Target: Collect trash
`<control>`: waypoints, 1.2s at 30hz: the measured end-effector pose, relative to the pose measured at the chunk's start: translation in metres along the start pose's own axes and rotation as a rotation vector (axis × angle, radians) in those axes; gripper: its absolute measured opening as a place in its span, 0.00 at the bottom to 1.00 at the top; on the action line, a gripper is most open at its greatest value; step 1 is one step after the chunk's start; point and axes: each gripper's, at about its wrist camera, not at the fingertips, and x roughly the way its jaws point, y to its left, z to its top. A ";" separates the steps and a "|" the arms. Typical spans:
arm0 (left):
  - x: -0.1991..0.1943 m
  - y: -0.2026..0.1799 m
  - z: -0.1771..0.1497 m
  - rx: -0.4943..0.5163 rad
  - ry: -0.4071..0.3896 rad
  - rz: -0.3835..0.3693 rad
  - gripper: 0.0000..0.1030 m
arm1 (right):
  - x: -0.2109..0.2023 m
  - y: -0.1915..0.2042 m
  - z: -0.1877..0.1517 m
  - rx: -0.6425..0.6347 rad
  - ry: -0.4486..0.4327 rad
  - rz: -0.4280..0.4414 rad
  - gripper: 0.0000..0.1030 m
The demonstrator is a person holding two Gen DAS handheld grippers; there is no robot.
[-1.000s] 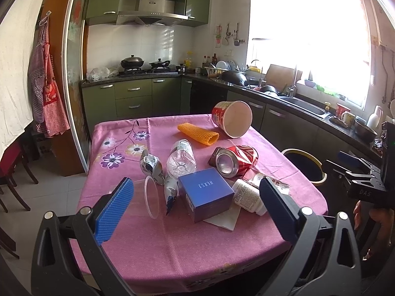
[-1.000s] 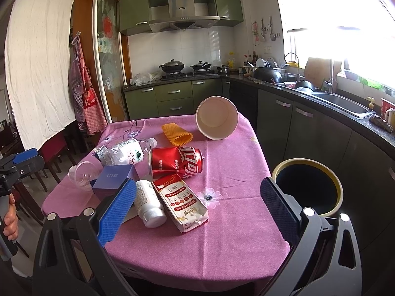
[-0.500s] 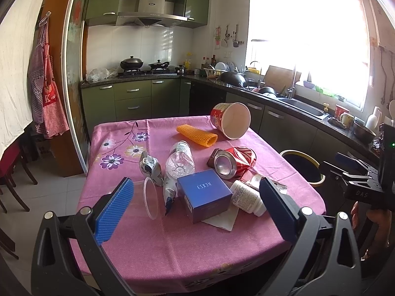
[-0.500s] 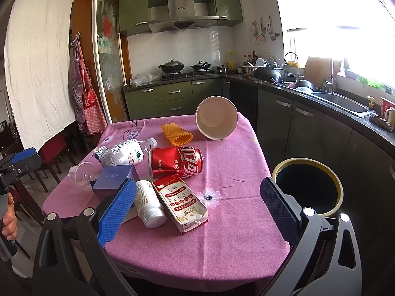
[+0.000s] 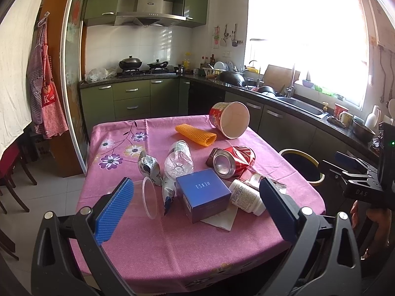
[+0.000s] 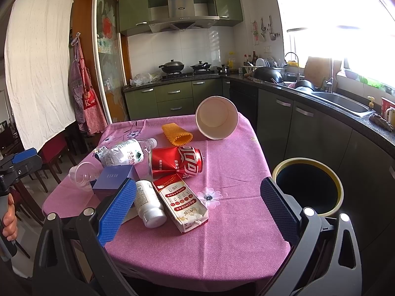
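Trash is all on the table, none collected as far as I can see. My left gripper (image 5: pixel 195 207) is spread wide and holds nothing; my right gripper (image 6: pixel 200 204) likewise, pads wide apart, empty. Both hover short of the pink flowered tablecloth (image 6: pixel 222 241).

Left to right from the right gripper:
- clear plastic cup (image 6: pixel 81 174) on its side, far left, ahead of the left pad
- dark blue square box (image 6: pixel 113 178) just ahead of the left pad, touching the cup
- crushed clear water bottle (image 6: pixel 123 153) beyond the box
- white pill bottle (image 6: pixel 148 204) lying down, just inside the left pad
- red-and-white paper carton (image 6: pixel 180 202) flat, between the pads, touching the pill bottle
- dented red soda can (image 6: pixel 176 161) beyond the carton
- orange foam mesh sleeve (image 6: pixel 176 133) further out
- large red paper bucket (image 6: pixel 217 117) on its side, farthest
- black round bin with yellow rim (image 6: pixel 308 183) on the floor, just ahead of my right pad, beside the table edge. Inside looks dark; can't tell if anything is in it.

Left view adds a crumpled silver foil wrapper (image 5: pixel 148 165) and a white paper napkin (image 5: pixel 222 219) under the box.

My read: task at the start, roughly ten items left. Carton or pill bottle is the nearest pick for the right gripper, bin close by.
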 end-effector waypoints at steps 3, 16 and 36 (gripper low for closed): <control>0.000 0.000 -0.001 0.004 0.004 -0.002 0.94 | 0.000 0.000 0.000 0.002 0.002 0.002 0.96; -0.001 -0.002 0.001 0.012 0.011 -0.007 0.94 | 0.002 0.001 0.000 0.002 0.009 0.009 0.96; 0.033 0.022 0.012 -0.033 0.035 -0.021 0.94 | 0.102 -0.038 0.071 -0.139 -0.083 0.023 0.96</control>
